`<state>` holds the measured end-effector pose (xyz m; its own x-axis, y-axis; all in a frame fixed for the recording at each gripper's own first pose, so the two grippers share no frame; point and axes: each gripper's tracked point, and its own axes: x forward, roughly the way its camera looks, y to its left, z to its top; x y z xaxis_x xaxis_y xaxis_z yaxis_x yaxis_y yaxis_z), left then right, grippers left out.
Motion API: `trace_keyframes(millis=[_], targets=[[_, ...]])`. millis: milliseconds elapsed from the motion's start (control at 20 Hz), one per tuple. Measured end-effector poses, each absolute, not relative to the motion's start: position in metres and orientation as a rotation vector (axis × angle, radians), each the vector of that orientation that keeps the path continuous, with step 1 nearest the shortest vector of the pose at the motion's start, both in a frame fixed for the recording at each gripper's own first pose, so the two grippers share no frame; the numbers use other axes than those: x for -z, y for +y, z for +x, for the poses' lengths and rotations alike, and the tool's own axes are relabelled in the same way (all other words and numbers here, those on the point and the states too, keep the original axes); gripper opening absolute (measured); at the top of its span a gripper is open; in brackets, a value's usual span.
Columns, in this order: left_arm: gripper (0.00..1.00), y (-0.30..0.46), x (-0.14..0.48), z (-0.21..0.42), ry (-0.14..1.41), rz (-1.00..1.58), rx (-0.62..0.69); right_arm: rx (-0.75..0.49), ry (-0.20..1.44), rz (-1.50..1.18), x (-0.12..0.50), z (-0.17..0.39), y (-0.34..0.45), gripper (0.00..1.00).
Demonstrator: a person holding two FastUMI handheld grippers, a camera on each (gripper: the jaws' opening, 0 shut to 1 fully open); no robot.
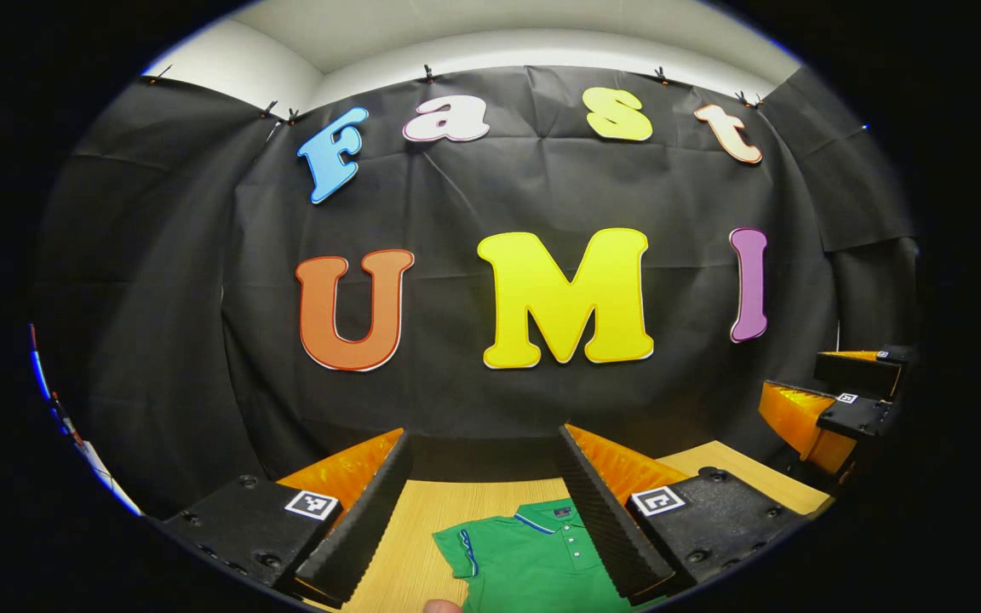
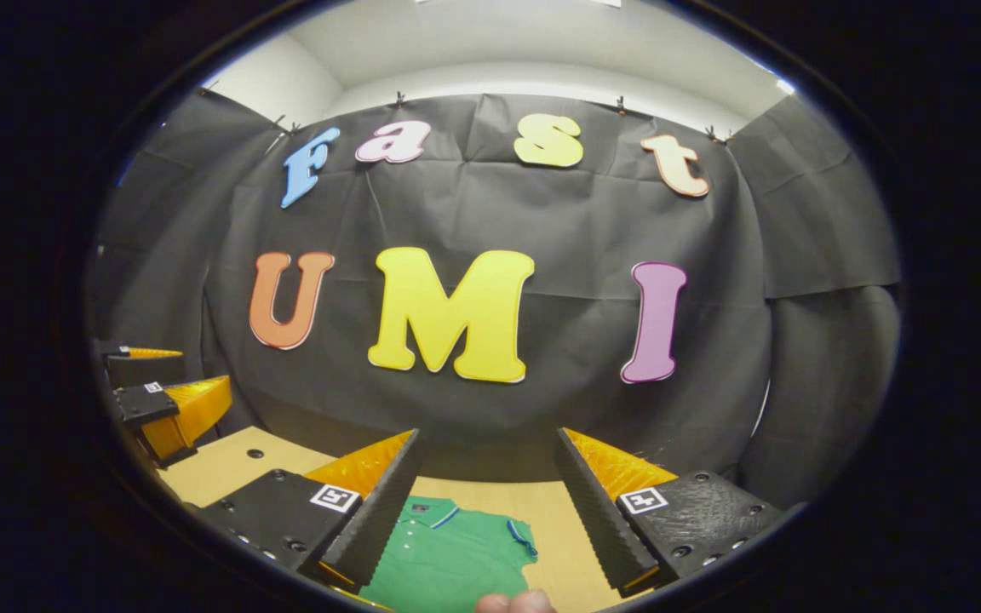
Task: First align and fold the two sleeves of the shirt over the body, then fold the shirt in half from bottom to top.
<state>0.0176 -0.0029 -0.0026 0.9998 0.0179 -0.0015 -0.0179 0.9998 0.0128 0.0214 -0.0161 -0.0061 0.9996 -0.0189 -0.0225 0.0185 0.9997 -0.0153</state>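
In the left gripper view, the left gripper (image 1: pixel 486 502) is held up in the air, above the near part of the table (image 1: pixel 422 519). Its two fingers (image 1: pixel 363 519) stand wide apart, so the claw is released and grasps nothing. Between the fingers, down low, lies the green shirt (image 1: pixel 533 558). It lies flat on the wooden table with its collar (image 1: pixel 554 515) pointing to the far side. One short sleeve (image 1: pixel 456 549) sticks out to the left and has a thin blue and white line on its edge. The gripper's right finger hides the right part of the shirt. A fingertip of a person (image 1: pixel 442 606) peeks in at the very bottom, near the shirt. Far to the right, at the table's edge, the right gripper (image 1: pixel 831 400) shows from the side.

In the right gripper view, the left gripper (image 2: pixel 158 400) shows far off at the left, over the table's (image 2: pixel 218 464) left end. The right gripper (image 2: pixel 486 502) is up in the air too. Its fingers (image 2: pixel 593 511) are spread wide, so this claw is also released and grasps nothing. The shirt (image 2: pixel 448 553) lies below, between the fingers, a bit to the left. Its collar (image 2: pixel 427 511) is far and one sleeve (image 2: pixel 520 536) sticks out to the right. The gripper's left finger covers the shirt's left side. Two fingertips of a person (image 2: pixel 516 602) show at the bottom edge, just by the shirt.
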Motion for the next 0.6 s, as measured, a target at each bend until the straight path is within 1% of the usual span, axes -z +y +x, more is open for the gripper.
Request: trace_keyframes(millis=[100,350,450,500,550,600], targets=[[1.0,-0.007,0.003,0.02,0.0,0.003,-0.012,0.015,0.035,-0.022,0.011,0.024,-0.017,0.95],[1.0,-0.01,0.011,0.026,0.023,-0.013,-0.008,0.009,0.093,-0.028,0.032,0.039,-0.026,0.95],[1.0,-0.017,0.016,0.032,0.029,-0.013,-0.007,-0.006,0.139,-0.032,0.053,0.05,-0.03,0.97],[1.0,-0.018,0.016,0.033,0.029,-0.013,-0.009,-0.011,0.161,-0.038,0.063,0.057,-0.032,0.97],[1.0,-0.018,0.018,0.035,0.033,-0.012,-0.013,-0.014,0.185,-0.049,0.073,0.063,-0.036,0.95],[1.0,-0.018,0.021,0.037,0.037,-0.01,-0.018,-0.02,0.207,-0.057,0.087,0.072,-0.038,0.96]])
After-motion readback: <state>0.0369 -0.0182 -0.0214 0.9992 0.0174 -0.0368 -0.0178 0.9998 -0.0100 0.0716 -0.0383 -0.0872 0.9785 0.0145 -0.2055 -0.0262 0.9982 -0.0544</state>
